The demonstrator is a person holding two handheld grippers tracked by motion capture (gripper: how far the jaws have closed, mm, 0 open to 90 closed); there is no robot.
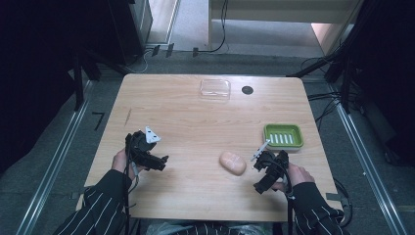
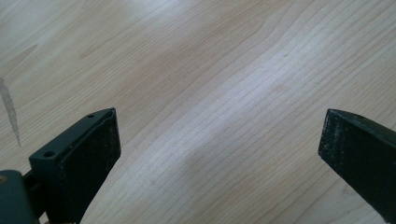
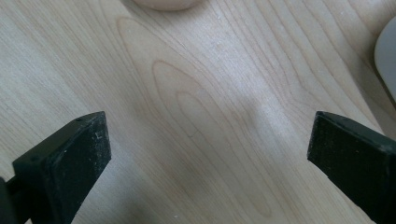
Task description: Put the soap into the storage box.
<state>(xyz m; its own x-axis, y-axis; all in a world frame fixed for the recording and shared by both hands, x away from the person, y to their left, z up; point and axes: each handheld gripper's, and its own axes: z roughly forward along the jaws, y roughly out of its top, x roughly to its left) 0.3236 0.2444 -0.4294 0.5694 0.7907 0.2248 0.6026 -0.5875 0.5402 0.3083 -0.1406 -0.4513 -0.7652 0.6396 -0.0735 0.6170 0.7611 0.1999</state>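
A peach soap bar (image 1: 232, 162) lies on the wooden table (image 1: 195, 117), slightly right of the middle near the front. My right gripper (image 1: 258, 175) hovers just right of it, jaws open and empty. In the right gripper view the gripper (image 3: 208, 133) stands wide open over bare wood, and the soap bar's edge (image 3: 163, 3) shows at the top. A green slotted soap dish (image 1: 283, 136) sits behind the right hand. My left gripper (image 1: 157, 162) is at the front left, also open. In the left gripper view its fingers (image 2: 98, 149) are spread wide above bare wood.
A clear plastic box (image 1: 215, 88) and a small dark round spot (image 1: 247, 90) are at the table's far edge. A pale rounded edge (image 3: 387, 56) shows at the right of the right gripper view. Cables run over the floor beyond the table.
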